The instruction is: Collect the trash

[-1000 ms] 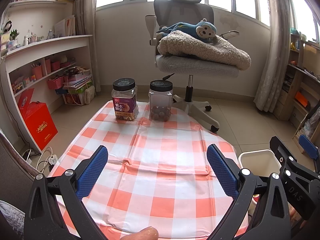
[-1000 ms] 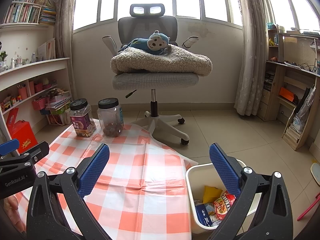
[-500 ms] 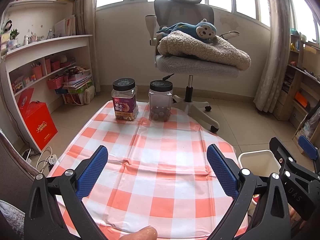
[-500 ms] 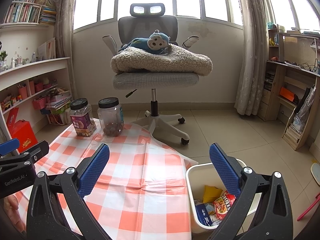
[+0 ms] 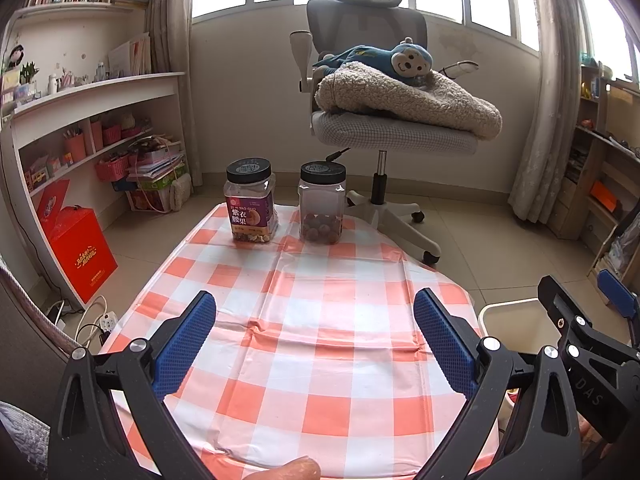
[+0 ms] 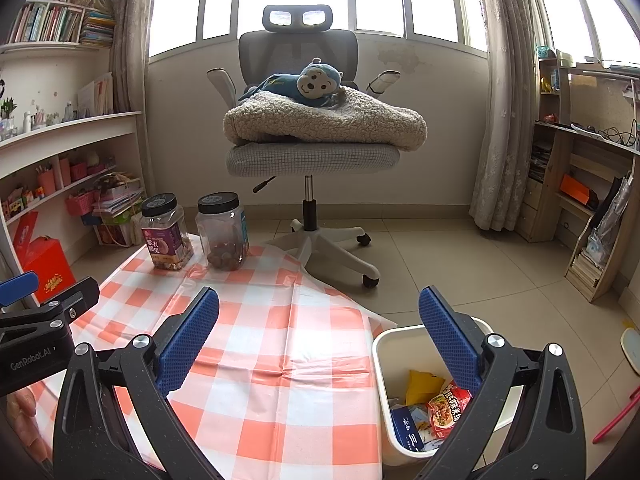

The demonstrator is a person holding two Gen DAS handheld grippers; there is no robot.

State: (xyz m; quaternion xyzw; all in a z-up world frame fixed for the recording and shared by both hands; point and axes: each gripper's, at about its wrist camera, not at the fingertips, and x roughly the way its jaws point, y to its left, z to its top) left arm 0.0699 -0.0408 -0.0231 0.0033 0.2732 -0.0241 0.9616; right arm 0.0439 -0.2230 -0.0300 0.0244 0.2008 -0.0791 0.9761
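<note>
Left gripper (image 5: 314,328): black speckled frame carrying blue dimpled pads (image 5: 182,350), silver screws showing at the joints, white "GenRobot.AI" lettering showing on its side. Right gripper (image 6: 318,322): wearing matching black frame, blue pads, silver screws, "DAS" marking.

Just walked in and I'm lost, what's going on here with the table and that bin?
A person holds two handheld grippers over a checkered tablecloth. The left gripper and right gripper are both open and hold nothing. A white bin beside the table already holds snack wrappers. Only two jars stand on the cloth at its far end; no loose trash shows on it.
</note>
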